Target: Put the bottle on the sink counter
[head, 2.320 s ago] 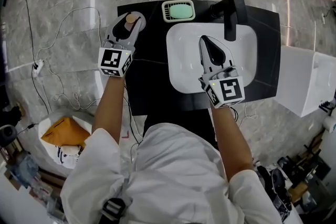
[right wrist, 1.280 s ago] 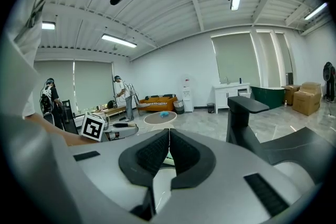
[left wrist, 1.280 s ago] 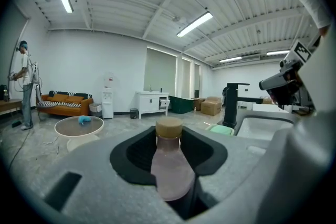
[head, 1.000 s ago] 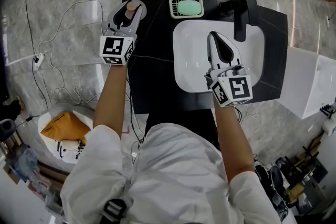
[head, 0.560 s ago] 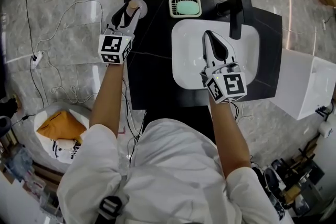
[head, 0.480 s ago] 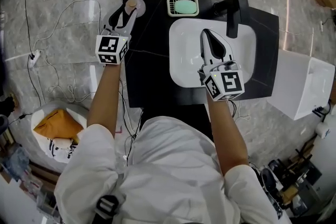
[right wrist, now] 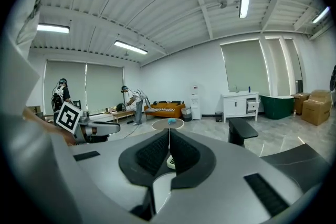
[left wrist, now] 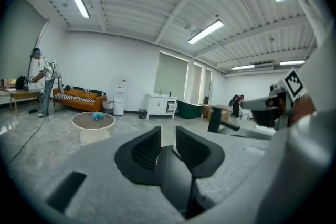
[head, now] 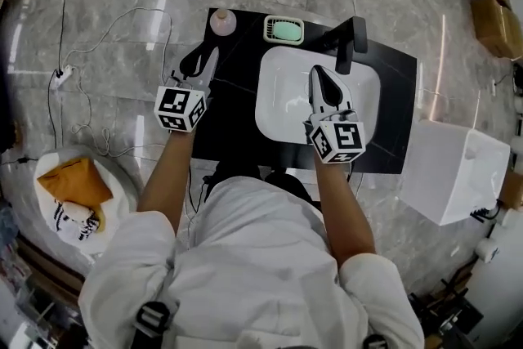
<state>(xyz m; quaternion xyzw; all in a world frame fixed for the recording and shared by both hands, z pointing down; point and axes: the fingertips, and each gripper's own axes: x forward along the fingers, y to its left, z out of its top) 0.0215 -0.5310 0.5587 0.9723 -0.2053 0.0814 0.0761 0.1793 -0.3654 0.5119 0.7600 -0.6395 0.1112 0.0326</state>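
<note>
Left hand-held gripper [head: 201,59] empty, jaws just narrowed, right hand-held gripper [head: 315,73] closed

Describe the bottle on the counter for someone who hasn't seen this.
Find the black sink counter with the white basin. At its far left corner, just left of the soap dish, stands the bottle. It looks round and pale pinkish from above; the dish is rectangular and holds green soap.
</note>
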